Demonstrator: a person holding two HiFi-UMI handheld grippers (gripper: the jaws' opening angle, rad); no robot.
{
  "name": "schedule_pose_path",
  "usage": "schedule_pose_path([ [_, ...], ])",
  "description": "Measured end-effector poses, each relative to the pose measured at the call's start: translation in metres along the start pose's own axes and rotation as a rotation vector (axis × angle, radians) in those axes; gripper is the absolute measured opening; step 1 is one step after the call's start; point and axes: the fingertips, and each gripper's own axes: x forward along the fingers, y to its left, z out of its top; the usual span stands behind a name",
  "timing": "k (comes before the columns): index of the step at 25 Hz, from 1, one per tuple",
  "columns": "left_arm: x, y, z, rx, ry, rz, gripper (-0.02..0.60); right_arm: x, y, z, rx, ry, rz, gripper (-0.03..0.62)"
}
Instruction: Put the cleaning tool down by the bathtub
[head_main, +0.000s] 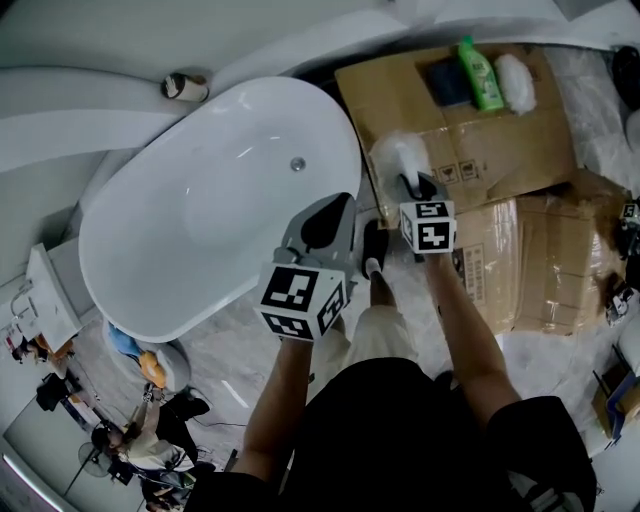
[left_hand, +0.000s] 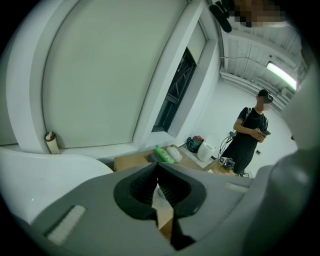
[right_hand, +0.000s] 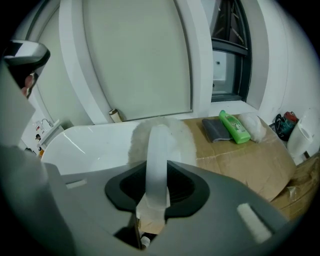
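head view: right gripper (head_main: 410, 183) is clamped on the white handle of the fluffy tool (head_main: 395, 155), which hangs over the cardboard (head_main: 500, 150) just beside the tub (head_main: 200, 220) rim. left gripper (head_main: 325, 222) sits near it by the tub's edge, jaws together on nothing. a bottle (head_main: 480, 72) lies well apart at the cardboard's far end. left gripper view: the pads meet at their tips with nothing between them, and the tub (left_hand: 40, 175) is at the left. right gripper view: the handle runs up between the jaws, pressed by both pads, with the tool (right_hand: 157, 145) fluffing out beyond, where tub (right_hand: 85, 145) meets cardboard (right_hand: 235, 155). to do this well, i'd lower the tool straight down until its pad lies flat on the cardboard next to the tub, not on the rim. part the jaws only once it rests, then draw out along the handle so nothing drags.
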Motion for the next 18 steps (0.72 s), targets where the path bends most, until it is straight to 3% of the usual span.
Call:
schedule_pose_path([
  [13,0.033,0.018,-0.026,-0.051,0.012,0.024,0.000,0.060,-0.019,-0.019,-0.009,0.033,-0.007,0.091],
  [18,0.045,0.019,-0.037,-0.032,0.039,0.009,0.000,0.077,-0.018,-0.024,-0.016,0.048,-0.007,0.091],
])
